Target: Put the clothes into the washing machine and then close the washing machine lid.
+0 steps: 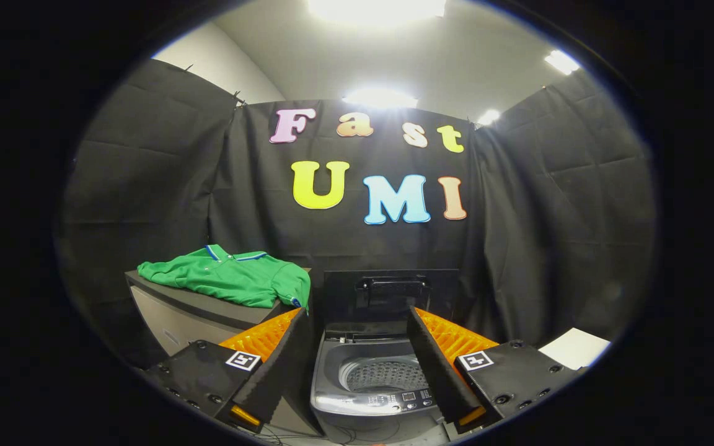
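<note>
Straight ahead of the gripper [357, 365], framed between its two fingers, stands the small top-loading washing machine [374, 384], its lid [388, 296] tipped up at the back so the perforated drum [385, 375] lies open to the room. Both fingers are spread wide and grip nothing; the orange-ribbed inner faces slant outward either side of the machine, and the tub sits in the gap between them.

From the machine, look to about ten o'clock: a green polo shirt [233, 280] lies loosely folded on top of a grey cabinet [177, 313] that stands just beside the washer. Its blue-striped collar points away toward the black cloth wall, and one sleeve droops over the cabinet edge nearest the machine. At about three o'clock from the washer, beyond the right finger, a pale flat sheet [577, 347] rests low down.

I judge the shirt to be light, soft and limp: it will sag and trail once lifted, and a thin pinch of one layer could slip. The bunched fabric at the nearer folded edge, toward the hanging sleeve, looks the best place to bite, taking several layers at once. None of the task looks done yet: shirt outside, lid up.
</note>
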A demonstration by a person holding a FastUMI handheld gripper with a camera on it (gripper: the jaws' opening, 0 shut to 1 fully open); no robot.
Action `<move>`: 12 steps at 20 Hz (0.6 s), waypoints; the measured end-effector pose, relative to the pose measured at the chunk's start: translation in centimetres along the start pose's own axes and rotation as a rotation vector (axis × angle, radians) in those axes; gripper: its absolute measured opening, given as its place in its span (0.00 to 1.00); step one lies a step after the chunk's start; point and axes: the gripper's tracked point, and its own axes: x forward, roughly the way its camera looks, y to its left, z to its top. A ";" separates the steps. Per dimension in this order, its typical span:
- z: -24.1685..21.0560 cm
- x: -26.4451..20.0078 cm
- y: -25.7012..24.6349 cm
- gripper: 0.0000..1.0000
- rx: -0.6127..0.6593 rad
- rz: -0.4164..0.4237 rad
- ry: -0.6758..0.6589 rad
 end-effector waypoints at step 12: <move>4.6 2.5 3.0 1.00 0.013 0.086 0.001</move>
